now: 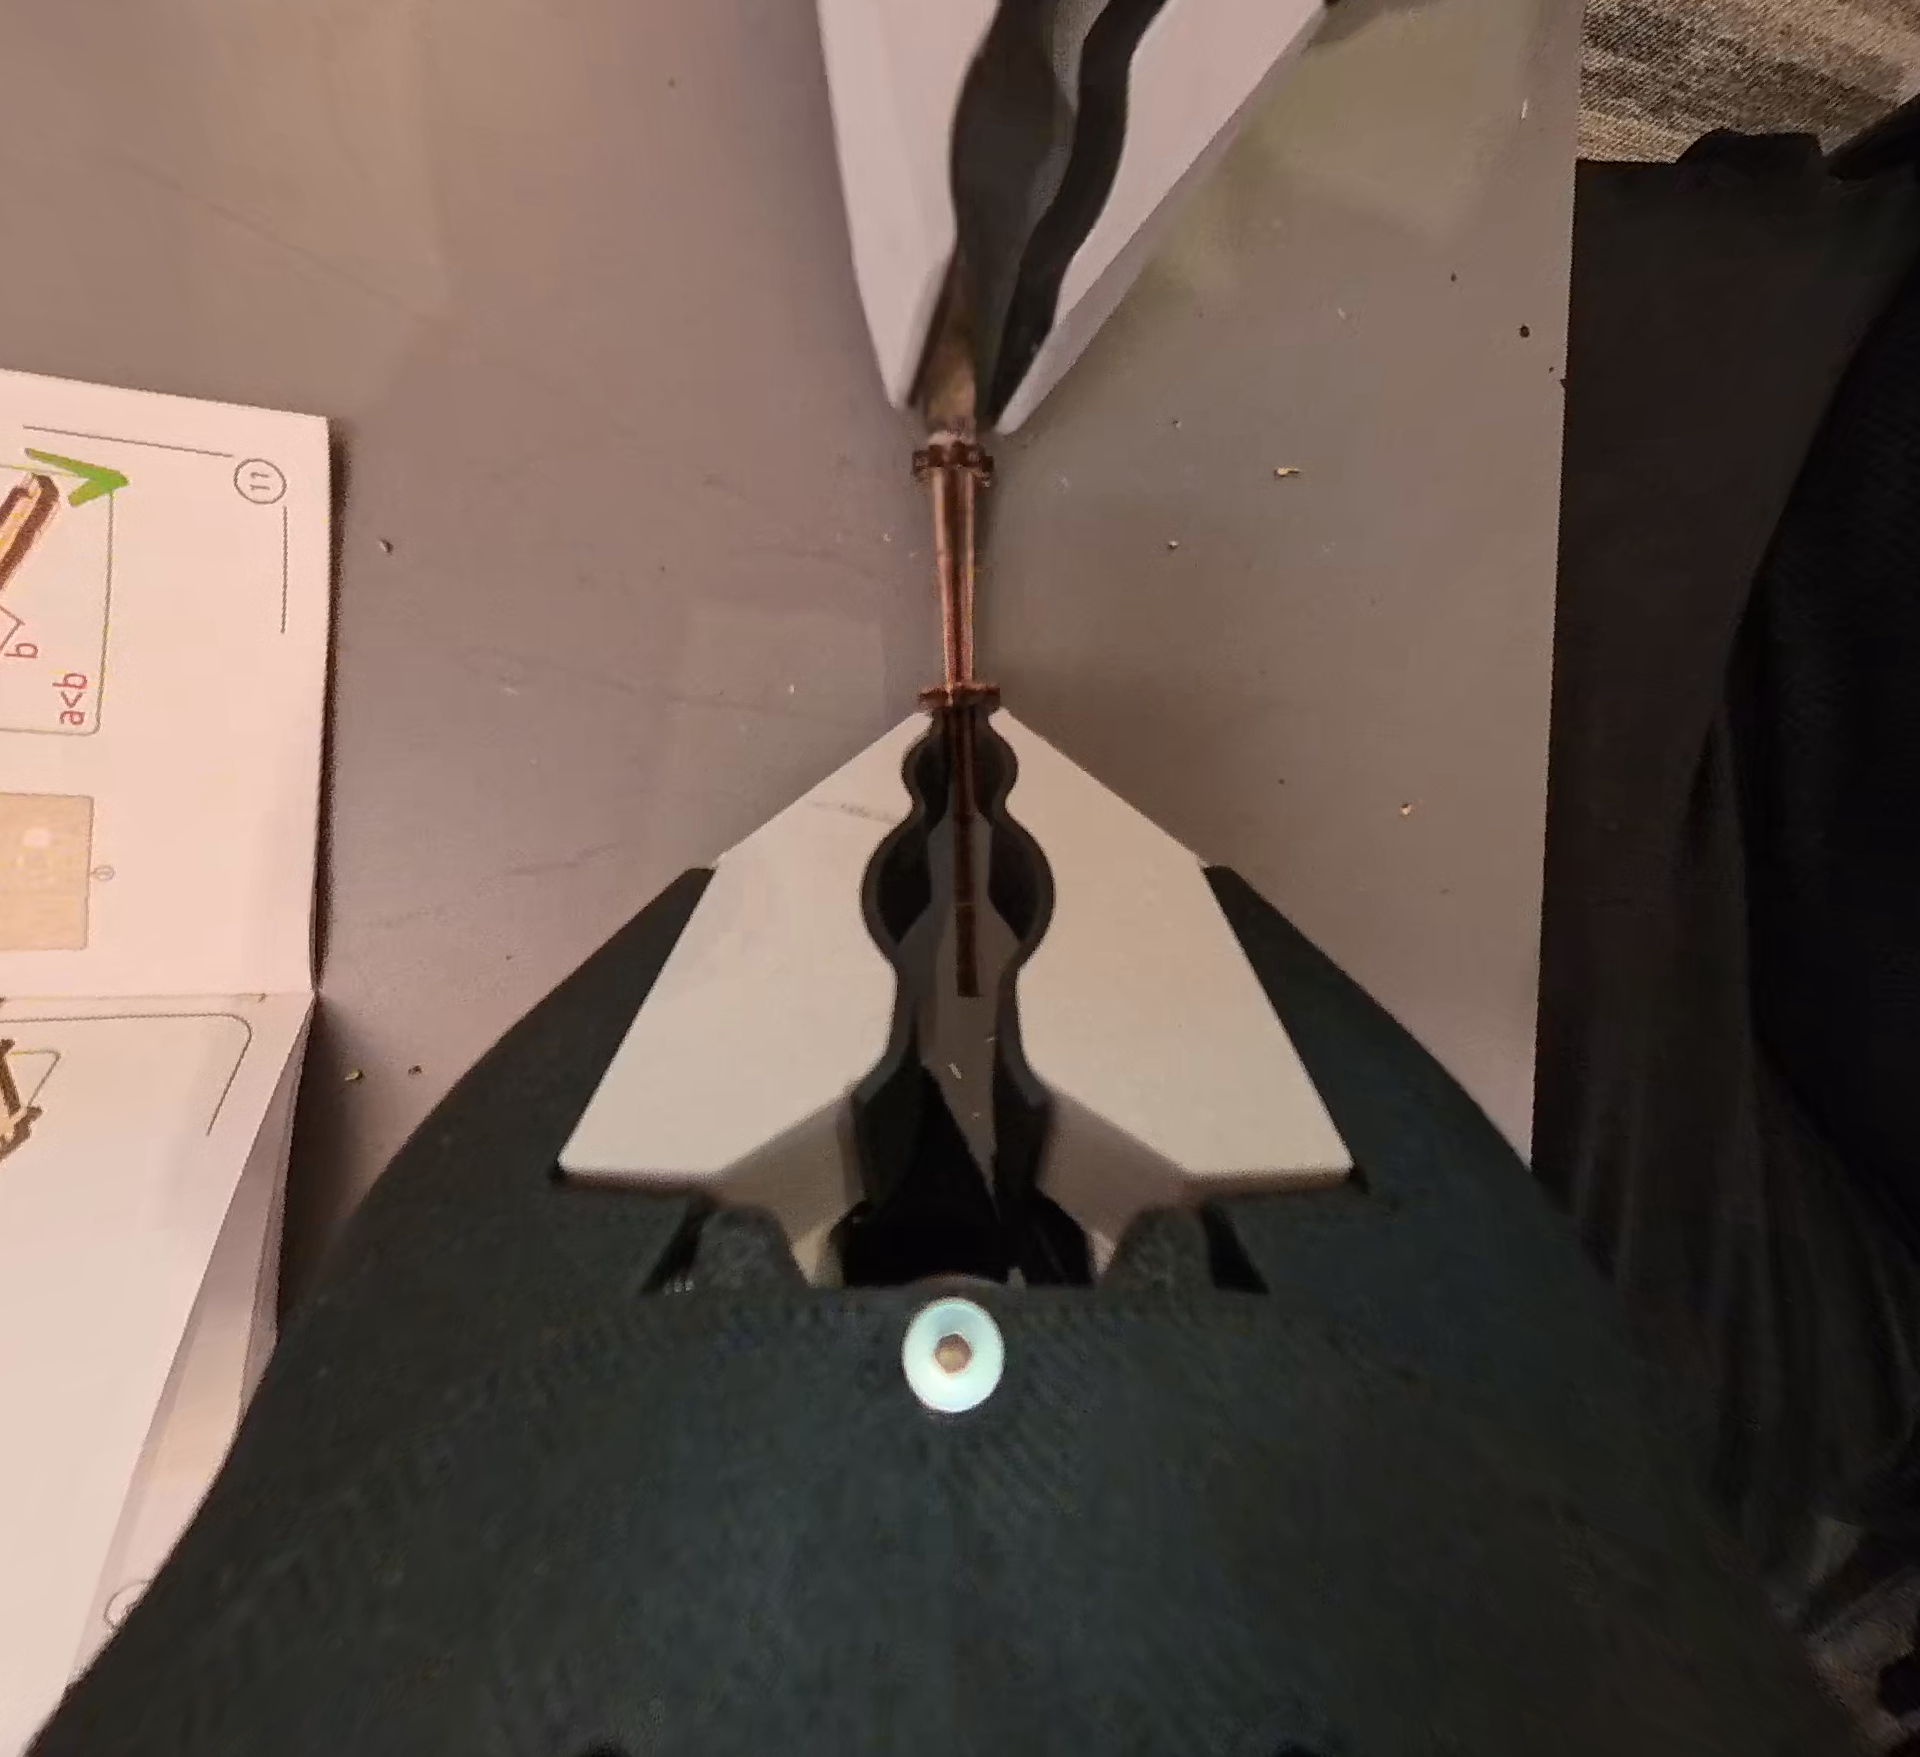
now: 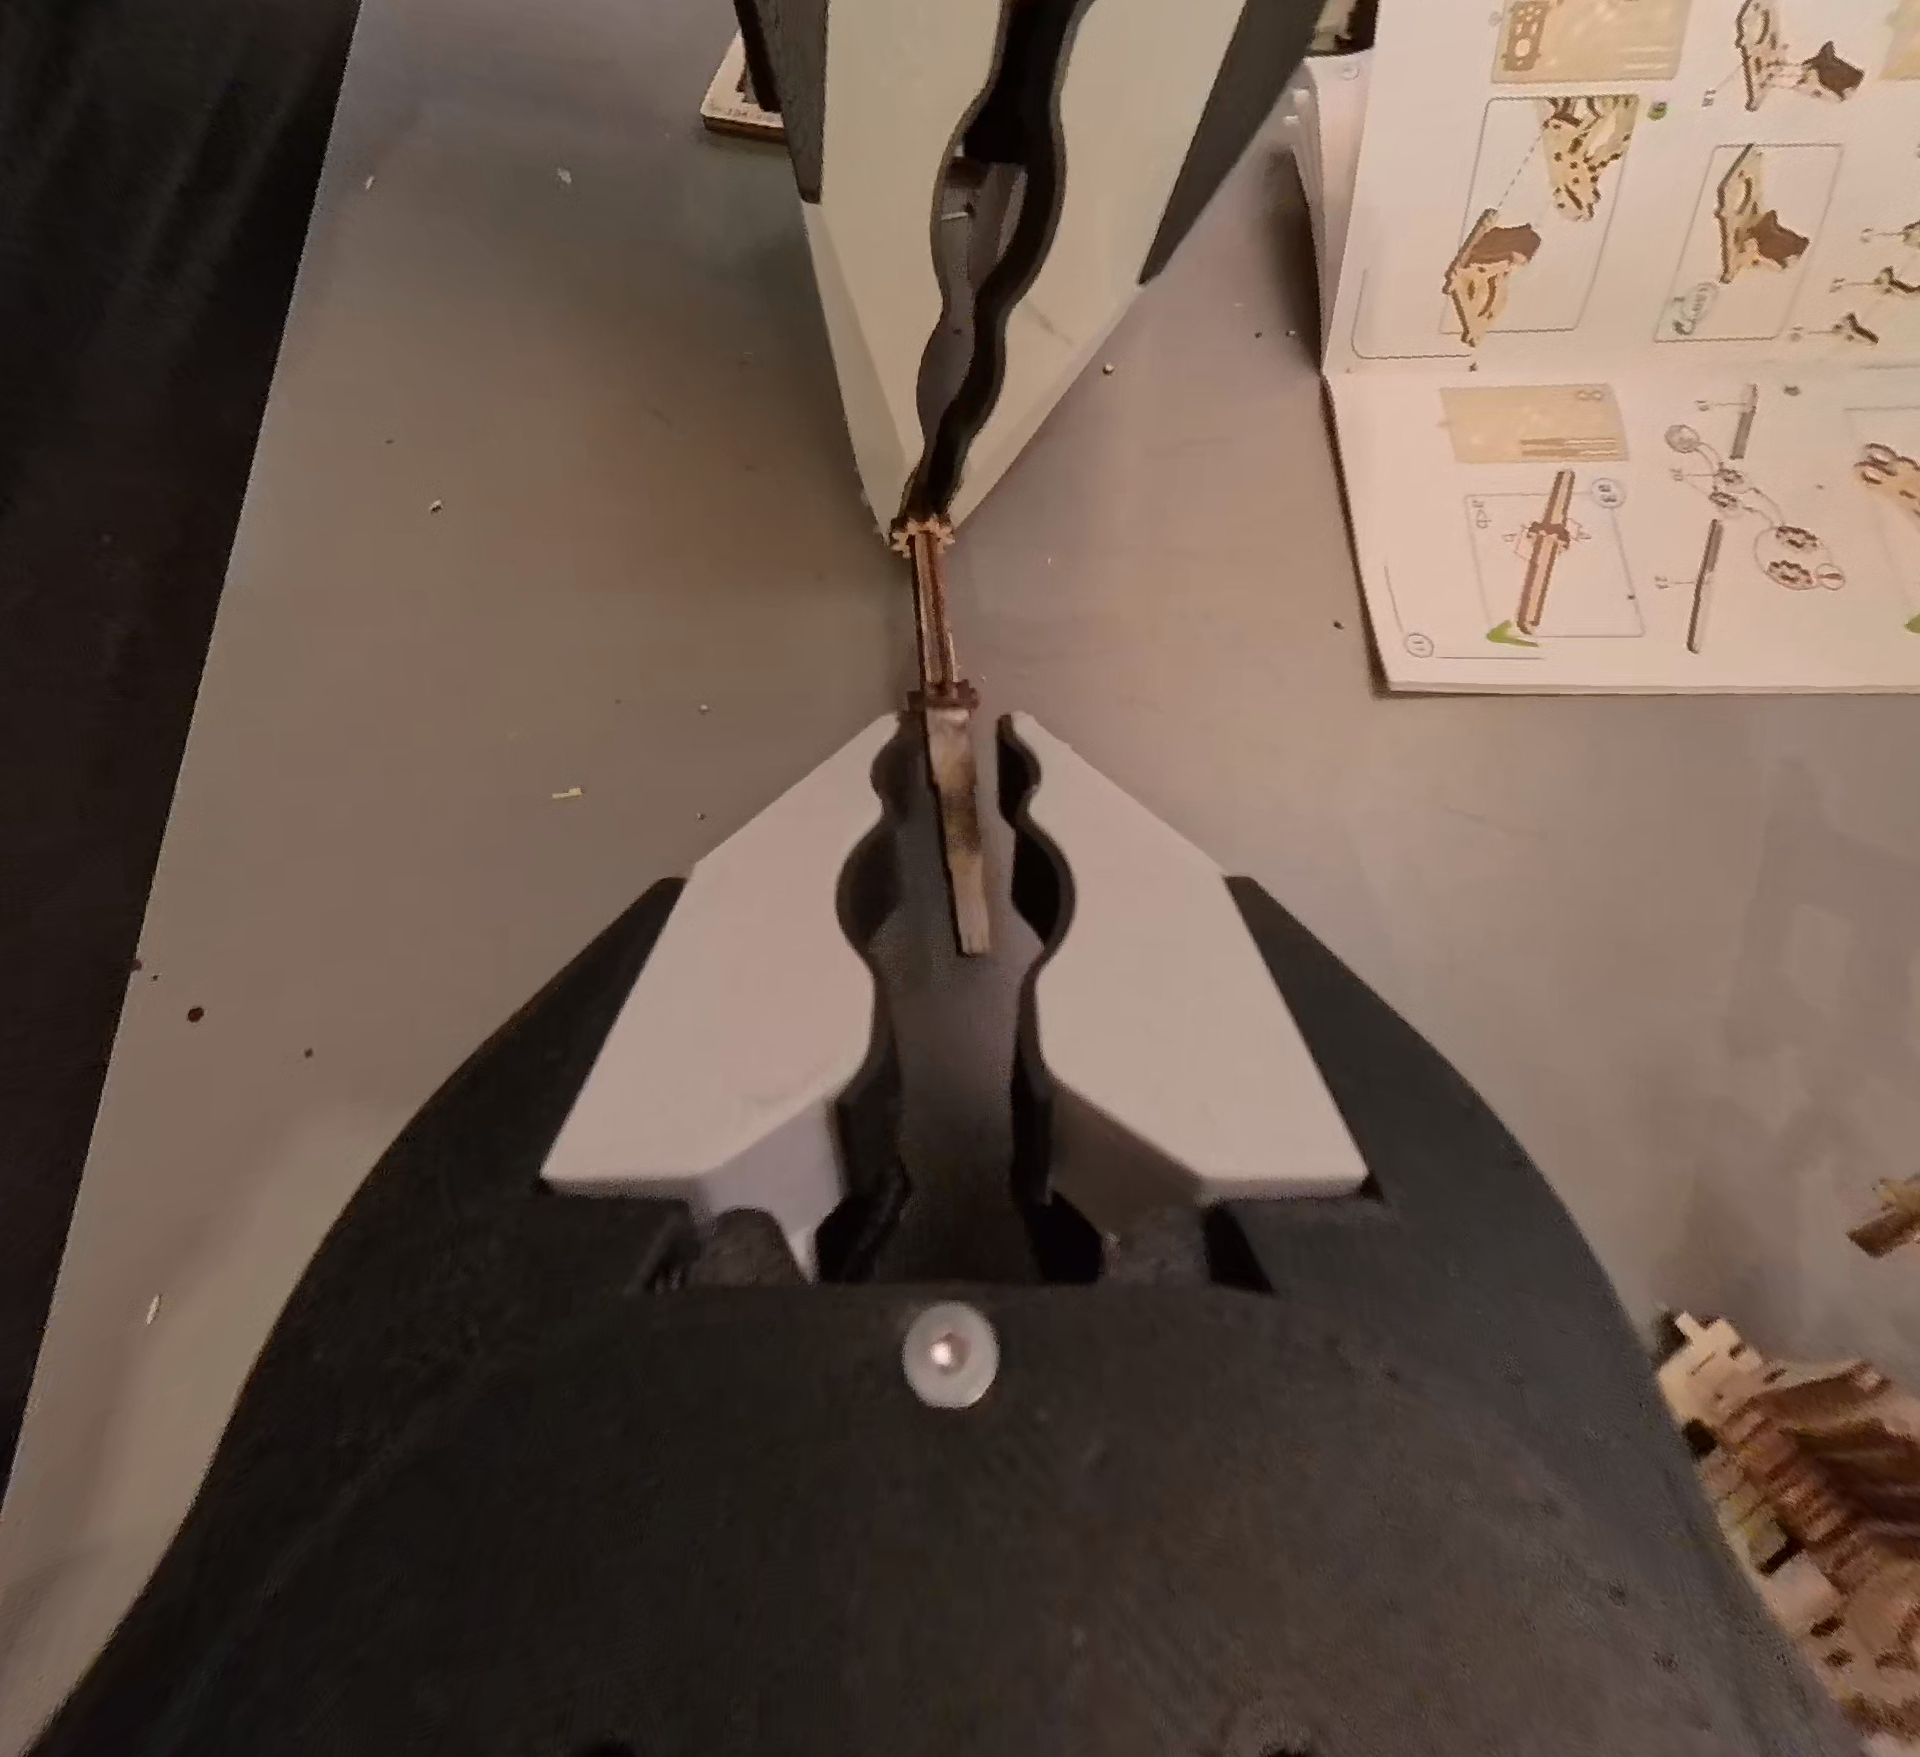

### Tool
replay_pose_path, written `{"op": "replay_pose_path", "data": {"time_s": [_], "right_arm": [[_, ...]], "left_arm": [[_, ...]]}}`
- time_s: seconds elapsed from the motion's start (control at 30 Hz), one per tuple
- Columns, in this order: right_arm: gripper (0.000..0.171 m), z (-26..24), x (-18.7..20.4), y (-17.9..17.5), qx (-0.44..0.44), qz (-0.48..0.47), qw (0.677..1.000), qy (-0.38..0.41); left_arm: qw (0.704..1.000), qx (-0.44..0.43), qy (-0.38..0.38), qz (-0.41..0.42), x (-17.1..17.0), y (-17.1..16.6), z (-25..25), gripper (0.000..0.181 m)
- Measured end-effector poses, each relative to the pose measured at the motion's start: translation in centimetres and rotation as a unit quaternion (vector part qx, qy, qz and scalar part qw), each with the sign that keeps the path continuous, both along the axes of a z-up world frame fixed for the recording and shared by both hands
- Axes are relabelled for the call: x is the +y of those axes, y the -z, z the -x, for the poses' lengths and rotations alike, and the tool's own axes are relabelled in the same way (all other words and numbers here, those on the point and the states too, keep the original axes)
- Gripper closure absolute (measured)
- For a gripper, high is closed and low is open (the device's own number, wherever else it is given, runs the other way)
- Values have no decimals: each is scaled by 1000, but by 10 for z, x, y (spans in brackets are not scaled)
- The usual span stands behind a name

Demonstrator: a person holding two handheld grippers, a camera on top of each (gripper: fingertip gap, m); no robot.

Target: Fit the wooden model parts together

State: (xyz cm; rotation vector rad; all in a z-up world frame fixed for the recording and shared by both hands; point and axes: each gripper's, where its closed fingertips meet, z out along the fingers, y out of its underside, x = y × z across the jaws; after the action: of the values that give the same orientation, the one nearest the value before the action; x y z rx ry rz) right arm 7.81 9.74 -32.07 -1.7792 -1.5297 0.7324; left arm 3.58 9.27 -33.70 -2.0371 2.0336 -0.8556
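Note:
A thin wooden stick [image 1: 954,575] with two small toothed collars [image 1: 954,460] on it spans between both grippers above the grey table [image 1: 520,305]. My left gripper [image 1: 958,720] is shut on one end of the stick, which runs back between its white fingers. My right gripper [image 2: 961,720] is closed narrowly on the other end, with the flat end of the stick [image 2: 935,611] lying against its left finger. The grippers face each other tip to tip. The right one shows at the top of the left wrist view [image 1: 956,414], and the left one at the top of the right wrist view [image 2: 925,512].
An open instruction booklet [image 2: 1621,357] lies on the table beside the grippers and also shows in the left wrist view [image 1: 156,720]. Loose wooden parts [image 2: 1787,1458] lie at the near right. A wooden sheet [image 2: 738,107] lies behind the left gripper. Black cloth [image 2: 135,357] borders the table. The left gripper's tips are roughly 5 cm from the right gripper's.

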Motion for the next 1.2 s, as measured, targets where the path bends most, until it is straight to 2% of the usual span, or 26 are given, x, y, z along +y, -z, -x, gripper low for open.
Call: {"op": "replay_pose_path", "data": {"time_s": [0.03, 0.13, 0.27, 0.47, 0.9, 1.2], "right_arm": [[153, -3, 1, 0, 2, 2, 1000, 5], [152, -6, -1, 5, -9, 6, 1000, 0], [165, -4, -2, 13, -35, -5, 999, -6], [165, -4, -2, 13, -36, 1, 999, -7], [166, -4, -3, 14, -40, -5, 999, -8], [166, -4, -4, 14, -41, -7, 999, -10]], "left_arm": [[1000, 0, 0, 0, 0, 0, 0, 180], [1000, -1, 0, 4, 0, 0, 0, 180], [1000, -2, 3, 12, 0, 0, -1, 180], [1000, -6, 7, 10, -1, 0, -2, 180], [996, -6, 25, -80, -1, 0, -3, 181], [993, 9, 36, -111, -1, 0, -4, 181]]}}
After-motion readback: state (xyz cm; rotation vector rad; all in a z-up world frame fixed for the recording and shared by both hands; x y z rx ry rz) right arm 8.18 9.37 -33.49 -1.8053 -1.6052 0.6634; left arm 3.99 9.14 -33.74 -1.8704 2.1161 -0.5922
